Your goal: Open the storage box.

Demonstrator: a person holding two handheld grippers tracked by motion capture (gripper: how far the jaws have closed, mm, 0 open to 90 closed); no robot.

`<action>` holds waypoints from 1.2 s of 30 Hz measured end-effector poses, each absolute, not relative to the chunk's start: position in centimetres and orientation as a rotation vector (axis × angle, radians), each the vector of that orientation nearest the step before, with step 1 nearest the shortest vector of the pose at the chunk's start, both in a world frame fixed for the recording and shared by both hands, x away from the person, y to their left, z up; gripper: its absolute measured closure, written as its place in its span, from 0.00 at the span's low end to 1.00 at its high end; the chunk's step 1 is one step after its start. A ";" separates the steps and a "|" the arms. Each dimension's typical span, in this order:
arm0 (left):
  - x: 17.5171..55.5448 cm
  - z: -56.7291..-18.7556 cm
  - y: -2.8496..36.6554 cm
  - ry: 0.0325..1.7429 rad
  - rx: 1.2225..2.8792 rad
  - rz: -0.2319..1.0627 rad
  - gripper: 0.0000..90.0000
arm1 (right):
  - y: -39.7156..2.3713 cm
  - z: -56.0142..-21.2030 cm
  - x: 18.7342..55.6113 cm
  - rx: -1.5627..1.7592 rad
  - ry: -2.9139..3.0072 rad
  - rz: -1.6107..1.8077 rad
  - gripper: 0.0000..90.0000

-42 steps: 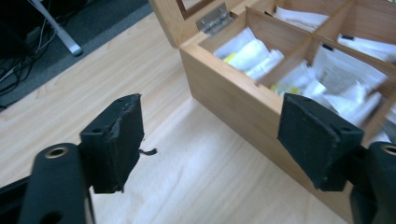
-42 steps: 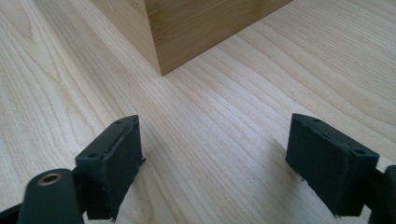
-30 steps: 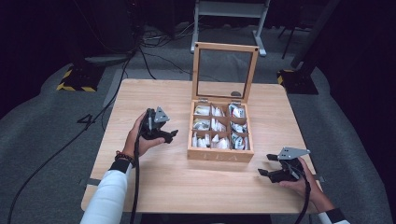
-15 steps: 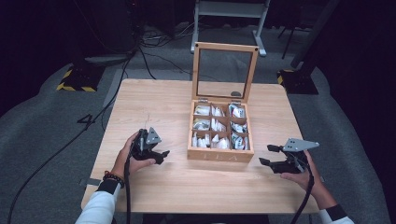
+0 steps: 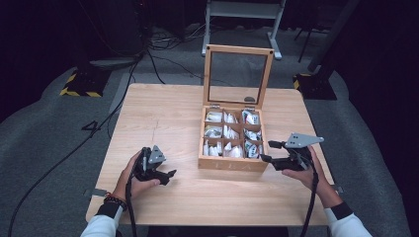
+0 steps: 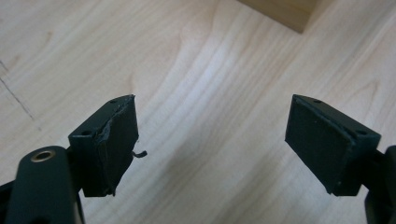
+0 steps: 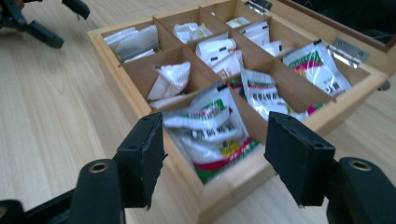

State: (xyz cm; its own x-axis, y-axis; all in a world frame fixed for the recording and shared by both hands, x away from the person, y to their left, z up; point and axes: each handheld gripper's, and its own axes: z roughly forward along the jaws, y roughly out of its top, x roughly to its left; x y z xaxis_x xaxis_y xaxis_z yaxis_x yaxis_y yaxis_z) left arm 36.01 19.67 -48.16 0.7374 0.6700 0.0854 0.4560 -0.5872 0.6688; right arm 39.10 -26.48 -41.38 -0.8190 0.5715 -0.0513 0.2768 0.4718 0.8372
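A wooden box (image 5: 232, 164) stands on the table (image 5: 163, 113), its glass lid (image 5: 239, 49) upright, its nine compartments full of sachets. My right gripper (image 5: 267, 151) hovers at the box's front right corner, open. Its jaws have just been closing, with nothing pressed between them. In the right gripper view the gripper (image 7: 215, 119) frames a green-and-red sachet (image 7: 210, 135) in the nearest corner compartment of the box (image 7: 233, 182). My left gripper (image 5: 169, 177) sits low over bare wood, left of the box and near the front edge, open (image 6: 212, 100) and empty.
A corner of the box (image 6: 285, 11) shows at the top of the left gripper view. Cables (image 5: 99, 133) trail over the grey floor to the left. A metal stand (image 5: 242, 10) is behind the table. Black equipment bases (image 5: 81, 81) sit at the far corners.
My left hand has come back toward the table's near edge and sunk lower. My right hand has risen and moved in toward the box's front right corner, its jaws narrower.
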 end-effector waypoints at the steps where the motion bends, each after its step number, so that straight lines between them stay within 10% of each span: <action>1: 35.8 -48.3 19.7 0.845 2.298 0.438 0.19 | -26.0 -41.3 39.3 0.711 2.403 1.277 0.43; 36: 33.2 -50.4 20.8 0.957 2.211 0.369 0.18 | -15.5 -43.3 43.7 0.493 2.637 1.040 0.63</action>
